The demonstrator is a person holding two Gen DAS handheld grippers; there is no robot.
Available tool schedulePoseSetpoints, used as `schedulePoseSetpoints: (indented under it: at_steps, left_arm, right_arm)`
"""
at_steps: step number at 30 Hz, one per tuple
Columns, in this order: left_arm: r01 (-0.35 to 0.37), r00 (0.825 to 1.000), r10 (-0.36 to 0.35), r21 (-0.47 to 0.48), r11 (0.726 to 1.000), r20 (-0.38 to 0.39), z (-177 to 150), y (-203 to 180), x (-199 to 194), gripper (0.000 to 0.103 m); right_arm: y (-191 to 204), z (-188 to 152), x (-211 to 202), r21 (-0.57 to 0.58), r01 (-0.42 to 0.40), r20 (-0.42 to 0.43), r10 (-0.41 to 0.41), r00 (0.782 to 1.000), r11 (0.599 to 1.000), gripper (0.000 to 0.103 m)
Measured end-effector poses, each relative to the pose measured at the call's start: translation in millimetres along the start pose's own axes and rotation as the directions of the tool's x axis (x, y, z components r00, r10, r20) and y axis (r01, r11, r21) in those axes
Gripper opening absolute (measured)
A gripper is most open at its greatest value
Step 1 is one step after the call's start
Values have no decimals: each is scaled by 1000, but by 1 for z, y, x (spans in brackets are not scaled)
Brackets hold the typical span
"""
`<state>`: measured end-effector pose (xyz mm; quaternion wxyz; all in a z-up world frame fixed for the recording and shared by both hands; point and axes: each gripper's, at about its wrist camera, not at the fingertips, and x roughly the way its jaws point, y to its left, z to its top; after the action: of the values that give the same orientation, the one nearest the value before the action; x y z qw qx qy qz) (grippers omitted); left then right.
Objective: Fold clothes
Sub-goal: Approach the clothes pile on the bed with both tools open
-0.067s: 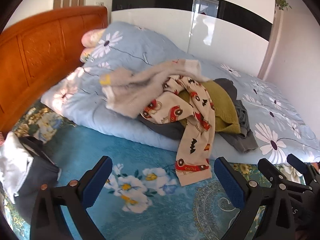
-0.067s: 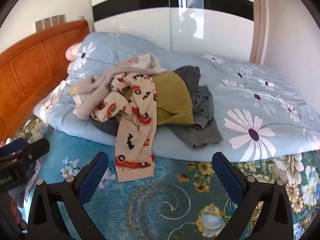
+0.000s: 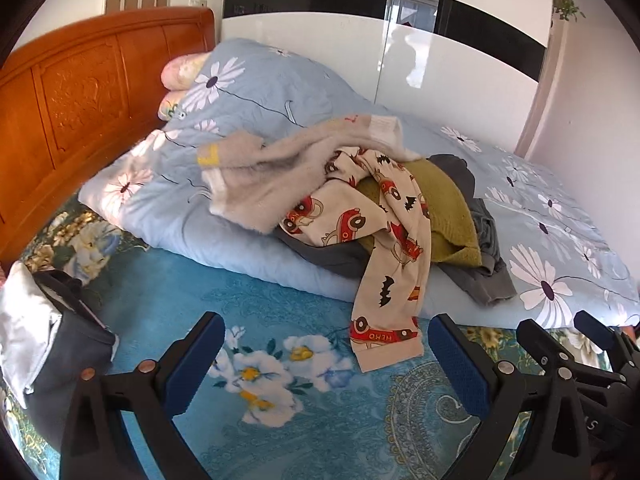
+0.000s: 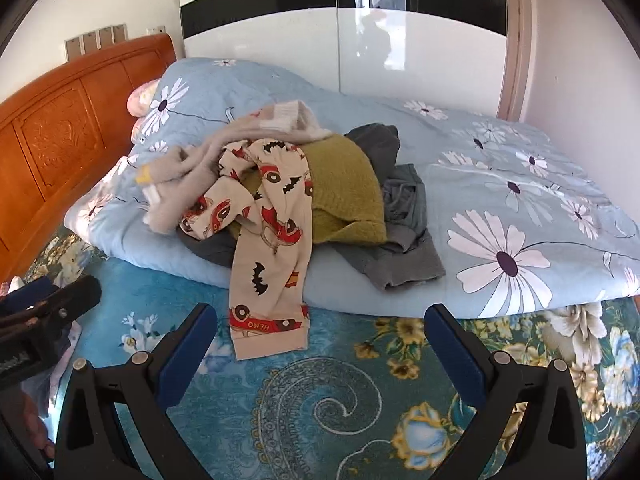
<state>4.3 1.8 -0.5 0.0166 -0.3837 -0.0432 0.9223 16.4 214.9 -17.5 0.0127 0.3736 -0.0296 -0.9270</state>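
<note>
A heap of clothes lies on a light blue daisy quilt (image 3: 256,92). On top are cream pyjama trousers with red cars and black bats (image 3: 394,264) (image 4: 272,248), one leg hanging onto the teal floral sheet (image 3: 280,420). A fuzzy beige garment (image 3: 272,176) (image 4: 188,176), an olive knit (image 3: 448,216) (image 4: 344,196) and grey clothes (image 3: 480,280) (image 4: 404,248) lie in the heap. My left gripper (image 3: 324,368) is open and empty, near the trouser cuff. My right gripper (image 4: 320,356) is open and empty, just below the cuff.
An orange wooden headboard (image 3: 80,100) stands at the left. Dark and white folded clothes (image 3: 52,344) lie at the left on the sheet. A glossy white and black wardrobe (image 4: 340,40) stands behind the bed. The right gripper shows at the right in the left wrist view (image 3: 576,364).
</note>
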Motion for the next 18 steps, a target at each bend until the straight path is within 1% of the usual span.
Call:
schedulePoseSetpoints:
  at_steps: [7,9,11,14,18]
  left_arm:
    - [-7,999,6,4,1000,49,-10,-5,-7,103]
    - [2,999,-1,-12,1000,39,-4,3,-4,103]
    - [10,1000,-9,-26,1000,22,6,9,-3,103]
    - [-3,999,4,-16,1000,36,4,10,-8,103]
    - [-8,1000,8,-26,1000,22,4,16,-14,103]
  right_arm:
    - [12,8,-3,-31,-8,23,9,1000,999,103]
    - [14,8,-5,-38,-13,30,14,999,999,103]
    - [17,5,-5,-34,-19,4,20,1000,999,103]
    - [23,12,-2,-34,-7,-52,5,999,999,103]
    - [27,6,-4,-58,23,-67,-27,997,998,103]
